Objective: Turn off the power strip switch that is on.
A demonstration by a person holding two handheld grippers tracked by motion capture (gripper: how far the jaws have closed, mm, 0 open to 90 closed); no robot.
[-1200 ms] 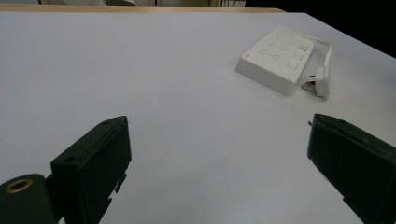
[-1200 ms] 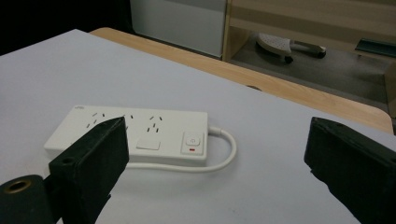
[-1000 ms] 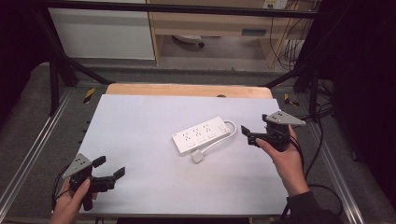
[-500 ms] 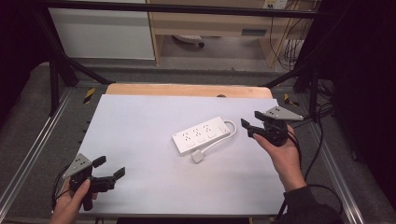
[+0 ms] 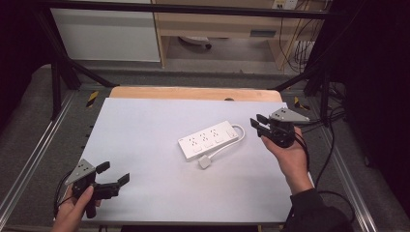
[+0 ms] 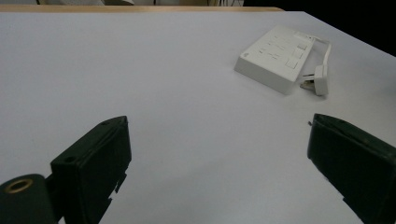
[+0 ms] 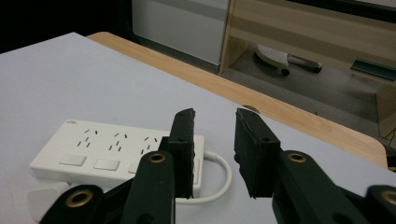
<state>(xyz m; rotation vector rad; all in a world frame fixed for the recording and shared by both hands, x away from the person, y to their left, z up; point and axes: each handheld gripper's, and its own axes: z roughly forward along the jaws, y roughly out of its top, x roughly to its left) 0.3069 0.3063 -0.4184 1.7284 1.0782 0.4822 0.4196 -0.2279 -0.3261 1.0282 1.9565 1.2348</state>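
left gripper (image 5: 113, 175): held low at the near left corner of the table, jaws spread wide, nothing between them. In the left gripper view the two black jaws (image 6: 215, 168) stand far apart with bare white surface in the gap.
left hand (image 5: 75, 209): wraps the handle from below; grey three-cornered plate sits on top of the gripper.
right gripper (image 5: 258, 124): held above the right edge of the table, jaws pointing toward the strip. Gap between jaws is narrow, partly open, empty. Same in the right gripper view (image 7: 214, 154): slim gap, nothing pinched.
right hand (image 5: 289, 157): holds the gripper from underneath, dark sleeve at the wrist.
power strip (image 5: 209, 140): white, three socket groups, each with its own rocker switch. Lies flat, diagonal, just ahead of the right gripper's jaws, not touching them. Well apart from the left gripper, off ahead and to its right (image 6: 278, 58).
strip in right gripper view (image 7: 109, 151): just beyond and partly behind the left-hand jaw.
cable (image 5: 227, 146): short white loop from the strip's end nearest the right gripper, curling back alongside it.
plug (image 5: 205, 162): white, lies on the surface just beside the strip, unplugged; pins visible in the left gripper view (image 6: 317, 79).
table (image 5: 145, 125): white top over a wooden edge at the far side.
containers: none on the table.
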